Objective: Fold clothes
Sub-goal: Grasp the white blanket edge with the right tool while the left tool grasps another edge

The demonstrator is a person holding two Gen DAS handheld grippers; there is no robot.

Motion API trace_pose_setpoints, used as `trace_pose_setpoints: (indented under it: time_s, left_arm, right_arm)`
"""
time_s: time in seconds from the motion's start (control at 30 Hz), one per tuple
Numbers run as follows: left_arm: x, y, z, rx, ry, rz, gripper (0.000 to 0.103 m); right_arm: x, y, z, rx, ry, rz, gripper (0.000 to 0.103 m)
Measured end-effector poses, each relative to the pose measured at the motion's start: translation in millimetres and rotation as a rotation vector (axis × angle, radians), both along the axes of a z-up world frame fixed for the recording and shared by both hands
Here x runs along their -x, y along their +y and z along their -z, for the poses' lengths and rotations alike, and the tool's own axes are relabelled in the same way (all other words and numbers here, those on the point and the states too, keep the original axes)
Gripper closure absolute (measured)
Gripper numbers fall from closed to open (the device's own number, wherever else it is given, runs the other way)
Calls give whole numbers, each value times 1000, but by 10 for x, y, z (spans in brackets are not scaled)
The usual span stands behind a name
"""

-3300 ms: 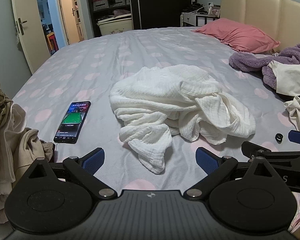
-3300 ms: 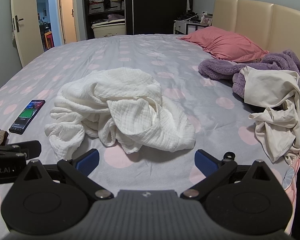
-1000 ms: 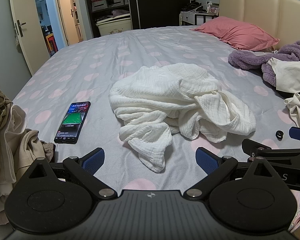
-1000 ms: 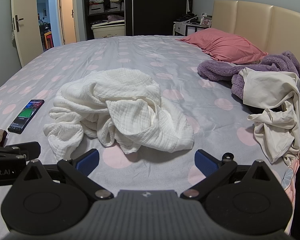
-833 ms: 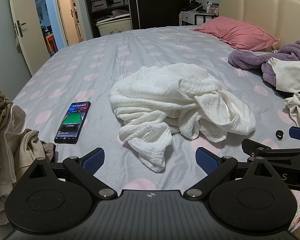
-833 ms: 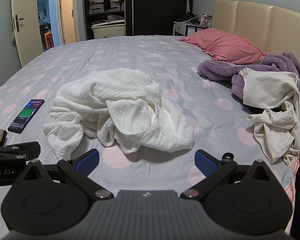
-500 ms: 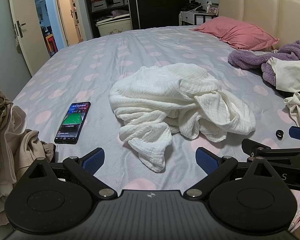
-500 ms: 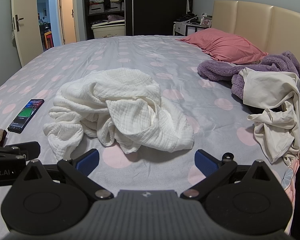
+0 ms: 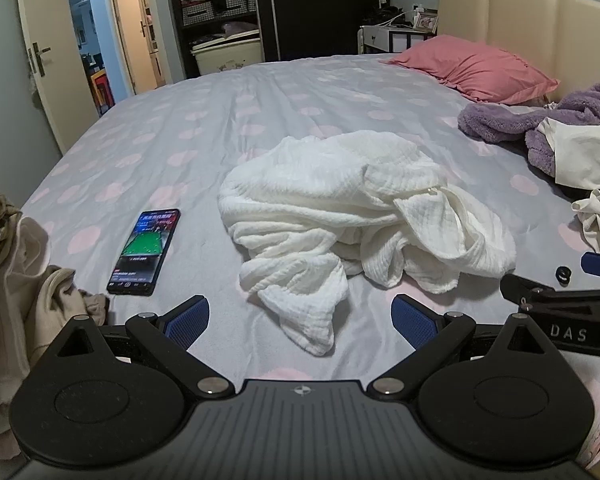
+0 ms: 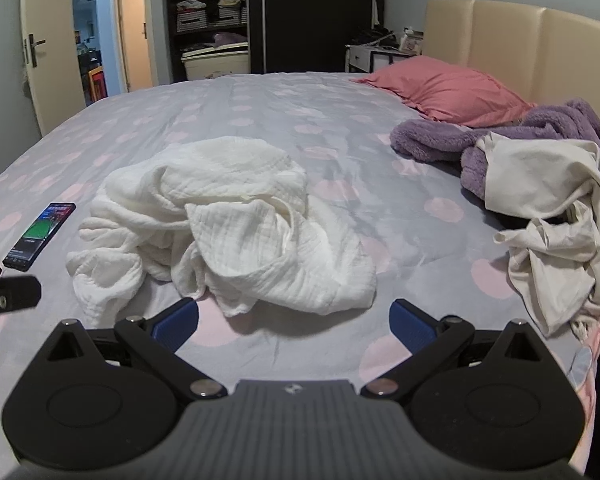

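A crumpled white muslin garment (image 9: 352, 216) lies in a heap in the middle of the grey bed with pink dots (image 9: 228, 128); it also shows in the right wrist view (image 10: 236, 224). My left gripper (image 9: 300, 316) is open and empty, low over the bed just in front of the heap's near tail. My right gripper (image 10: 294, 316) is open and empty, just short of the heap's near right edge. The right gripper's side shows at the right of the left wrist view (image 9: 560, 304).
A lit phone (image 9: 145, 246) lies left of the heap. A pile of beige clothes (image 9: 16, 276) sits at the near left. A cream garment (image 10: 556, 216) and a purple fleece (image 10: 540, 132) lie at the right. A pink pillow (image 10: 448, 90) rests by the headboard.
The right gripper has moved slightly closer to the heap. The left gripper and the garment have hardly moved.
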State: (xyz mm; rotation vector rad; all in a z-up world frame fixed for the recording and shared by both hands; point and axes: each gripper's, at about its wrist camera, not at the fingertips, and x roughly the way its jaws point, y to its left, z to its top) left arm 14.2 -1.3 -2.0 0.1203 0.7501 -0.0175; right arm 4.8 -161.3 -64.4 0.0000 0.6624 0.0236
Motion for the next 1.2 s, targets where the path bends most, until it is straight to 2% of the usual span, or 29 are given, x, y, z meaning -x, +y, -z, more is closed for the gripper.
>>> trace_pose_setpoints:
  time_s: [0.07,0.17,0.3,0.47,0.63,0.73,0.77,0.83,0.87,1.0,1.07,1.2]
  left_arm:
    - [-60,-1,8,-1,-13,25,3]
    - [-146,-43,59,-42,-40,74,3]
    - [-252,-37,188,-72,-34,81,3]
    - [-305,-11,315,-55,-1,123,3]
    - [-298,14,319,26,42,172,5]
    - [-282,33,306,105,67,205,10]
    - [-279,35,301,126,76,211,18]
    - [-284,26,299,147,98,217,26]
    - [-282,21,296,153,104,220,26]
    - [-209,4,290,109,65,223,26]
    - [-183,-1,300,81,45,226,26]
    - [-132,39,315,68,13,234,26]
  right_arm:
    - [-24,-5,17,-7,0,-19,1]
    - [-65,8,48,-19,5,-66,1]
    - [-128,34,105,-45,6,-128,1]
    - [-275,30,245,-78,-31,-194,1]
    - [-439,2,419,-78,-45,-212,3]
    - [-538,31,505,-58,-37,-220,15]
    - [-563,47,525,-46,-37,-224,18]
    - [-609,82,563,-18,-42,-235,19]
    - [-631,103,583,-1,-44,-242,19]
    - [-697,151,660,57,-44,-251,23]
    - [-741,158,686,77,-37,-243,36]
    - [-814,144,705,86,-25,-239,54]
